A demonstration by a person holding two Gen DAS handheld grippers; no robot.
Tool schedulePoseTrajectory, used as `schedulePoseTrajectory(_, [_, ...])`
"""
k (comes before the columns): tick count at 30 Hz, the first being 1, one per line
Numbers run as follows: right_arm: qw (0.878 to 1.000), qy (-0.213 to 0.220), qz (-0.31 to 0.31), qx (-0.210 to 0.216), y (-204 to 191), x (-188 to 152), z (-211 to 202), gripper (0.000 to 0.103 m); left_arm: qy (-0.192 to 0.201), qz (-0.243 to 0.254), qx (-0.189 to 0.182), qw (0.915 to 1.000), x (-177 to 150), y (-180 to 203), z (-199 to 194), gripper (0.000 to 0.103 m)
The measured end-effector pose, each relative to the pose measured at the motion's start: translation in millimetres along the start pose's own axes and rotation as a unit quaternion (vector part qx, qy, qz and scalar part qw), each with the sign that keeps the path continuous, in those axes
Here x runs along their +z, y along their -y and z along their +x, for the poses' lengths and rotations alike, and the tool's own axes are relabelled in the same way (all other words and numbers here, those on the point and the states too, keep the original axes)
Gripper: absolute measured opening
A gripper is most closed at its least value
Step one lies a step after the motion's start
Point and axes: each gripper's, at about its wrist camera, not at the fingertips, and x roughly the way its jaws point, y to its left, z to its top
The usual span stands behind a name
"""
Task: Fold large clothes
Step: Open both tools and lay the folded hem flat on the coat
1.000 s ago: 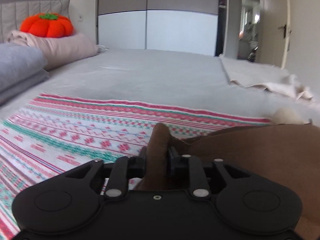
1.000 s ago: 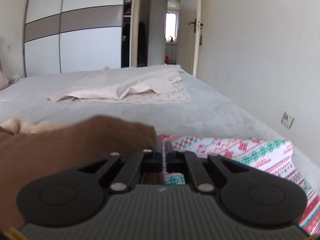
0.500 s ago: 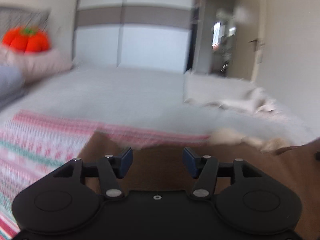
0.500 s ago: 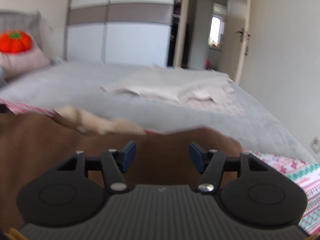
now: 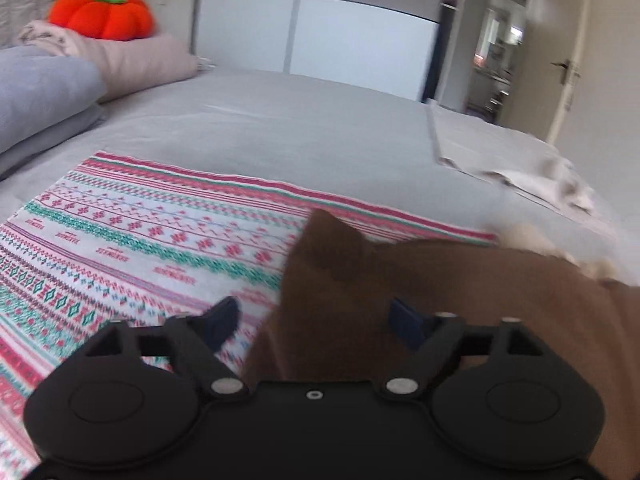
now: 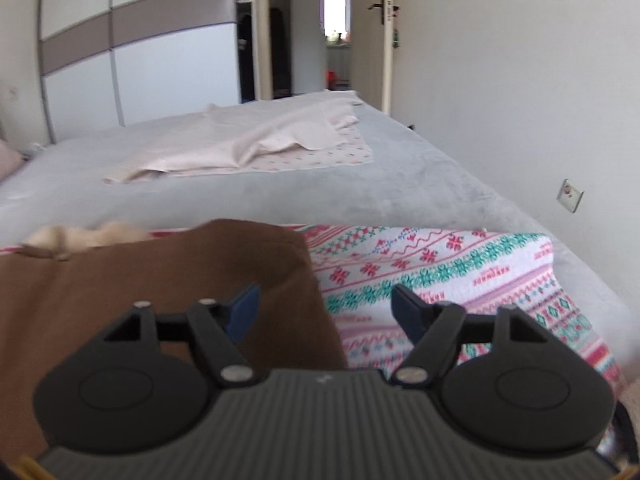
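A brown garment (image 5: 460,292) with a cream fleecy lining (image 5: 536,240) lies on a red, green and white patterned cloth (image 5: 140,232) spread on the grey bed. My left gripper (image 5: 316,320) is open over the garment's left corner, which stands up between the jaws without being pinched. In the right wrist view the garment (image 6: 140,288) shows its right edge, with the lining (image 6: 88,236) at the far side. My right gripper (image 6: 324,308) is open over that edge, above the patterned cloth (image 6: 460,272).
A pale pink sheet (image 6: 256,144) lies crumpled further up the bed (image 5: 300,128). Pillows (image 5: 40,92) and an orange pumpkin cushion (image 5: 100,12) sit at the headboard on the left. A wardrobe (image 5: 340,28) and an open door (image 6: 340,32) are beyond; a wall (image 6: 520,100) runs along the right.
Both grippers were shut on the brown garment's corners one second ago. Both have opened and let it go, and the garment now lies on the patterned cloth.
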Motion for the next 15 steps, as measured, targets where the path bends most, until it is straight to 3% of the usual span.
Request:
schedulePoseTrajectory(1, [1.000, -0.003, -0.003, 0.009, -1, -2, -14, 0.090, -0.003, 0.006, -0.015, 0.9999, -1, 2, -13, 0.101])
schedulePoseTrajectory(3, [1.000, -0.002, -0.009, 0.028, -2, -7, -40, 0.101, -0.005, 0.015, -0.040, 0.9991, -4, 4, -38, 0.103])
schedulePoseTrajectory(9, [0.997, -0.035, -0.006, 0.067, -5, -39, -107, 0.103, -0.025, 0.014, -0.055, 0.9981, -23, 6, -101, 0.103])
schedulePoseTrajectory(15, [0.994, -0.065, 0.033, 0.086, 2, -77, -140, 0.103, -0.056, -0.038, -0.088, 0.9938, -58, -13, -143, 0.103])
